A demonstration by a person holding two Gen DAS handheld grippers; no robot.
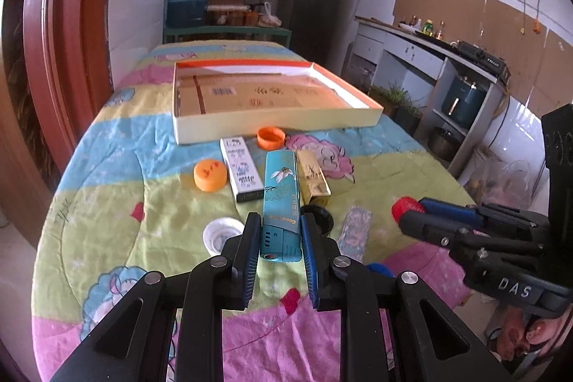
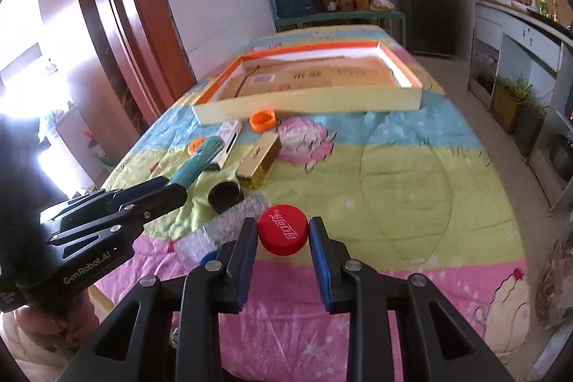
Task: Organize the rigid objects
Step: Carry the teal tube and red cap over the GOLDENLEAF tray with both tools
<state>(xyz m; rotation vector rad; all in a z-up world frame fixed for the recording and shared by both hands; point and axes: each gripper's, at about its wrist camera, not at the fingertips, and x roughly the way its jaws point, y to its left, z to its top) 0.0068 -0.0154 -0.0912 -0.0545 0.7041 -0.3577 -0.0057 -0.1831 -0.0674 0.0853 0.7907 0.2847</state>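
Observation:
A long teal box (image 1: 281, 181) lies on the patterned quilt, and my left gripper (image 1: 281, 221) is shut on its near end, a pad pressed on each side. The right wrist view shows that gripper (image 2: 168, 185) from the side, with the teal box (image 2: 200, 156) sticking out ahead of it. My right gripper (image 2: 283, 224) is shut on a red bottle cap (image 2: 283, 233), which rests on the quilt. The left wrist view has the right gripper (image 1: 408, 213) at the right with the red cap (image 1: 403, 206) at its tips. A shallow orange-rimmed box (image 1: 272, 127) lies open at the far side.
Around the teal box lie a white box (image 1: 241, 169), a gold box (image 1: 315, 178), two orange caps (image 1: 210, 175) (image 1: 271, 137), a white cap (image 1: 222, 235), a black cap (image 1: 318, 217), a patterned pack (image 1: 354, 230) and a blue cap (image 1: 379, 269). A wooden door frame stands left, cabinets right.

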